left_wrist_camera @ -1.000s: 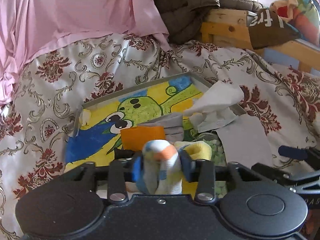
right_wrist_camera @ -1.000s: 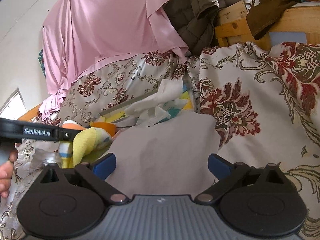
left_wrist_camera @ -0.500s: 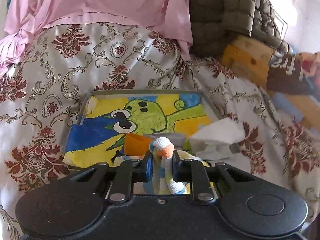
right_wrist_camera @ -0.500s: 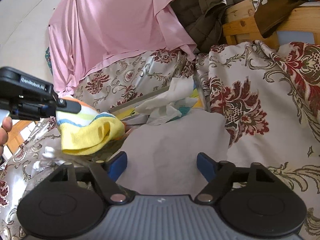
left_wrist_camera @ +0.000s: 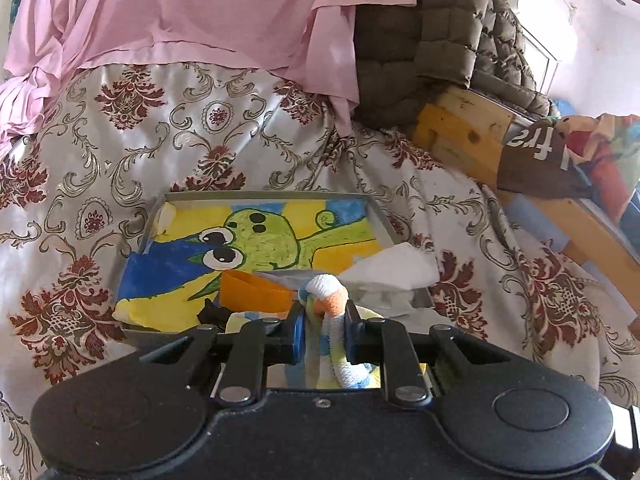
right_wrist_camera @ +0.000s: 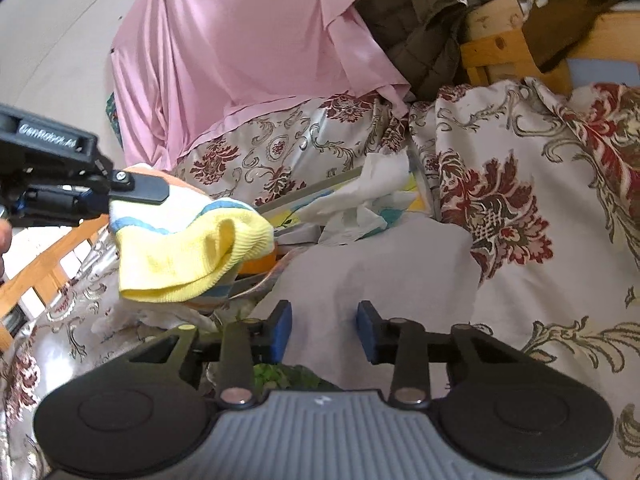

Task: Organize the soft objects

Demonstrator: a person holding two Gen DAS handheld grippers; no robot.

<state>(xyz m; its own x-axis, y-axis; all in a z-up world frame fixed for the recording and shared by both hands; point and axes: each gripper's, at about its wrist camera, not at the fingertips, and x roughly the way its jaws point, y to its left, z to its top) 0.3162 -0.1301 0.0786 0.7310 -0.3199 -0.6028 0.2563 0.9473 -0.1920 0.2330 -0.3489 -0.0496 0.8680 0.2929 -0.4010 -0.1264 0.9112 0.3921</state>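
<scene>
My left gripper (left_wrist_camera: 322, 330) is shut on a striped sock (left_wrist_camera: 326, 300), white with orange, blue and yellow, and holds it in the air above the near edge of a tray (left_wrist_camera: 272, 197) lined with a green cartoon drawing. The same sock (right_wrist_camera: 188, 248) hangs from the left gripper (right_wrist_camera: 140, 190) in the right wrist view, yellow cuff down. My right gripper (right_wrist_camera: 324, 330) is partly open and empty, over a grey cloth (right_wrist_camera: 380, 264) on the floral bedspread.
In the tray lie an orange cloth (left_wrist_camera: 252, 290), a grey piece, a black item and crumpled white cloth (left_wrist_camera: 390, 272). Pink fabric (left_wrist_camera: 180, 12) and a dark quilted jacket (left_wrist_camera: 432, 32) hang behind. A wooden bed frame (left_wrist_camera: 468, 136) stands at right.
My left gripper has lifted the sock up off the tray. My right gripper's jaws have narrowed from wide open to partly open.
</scene>
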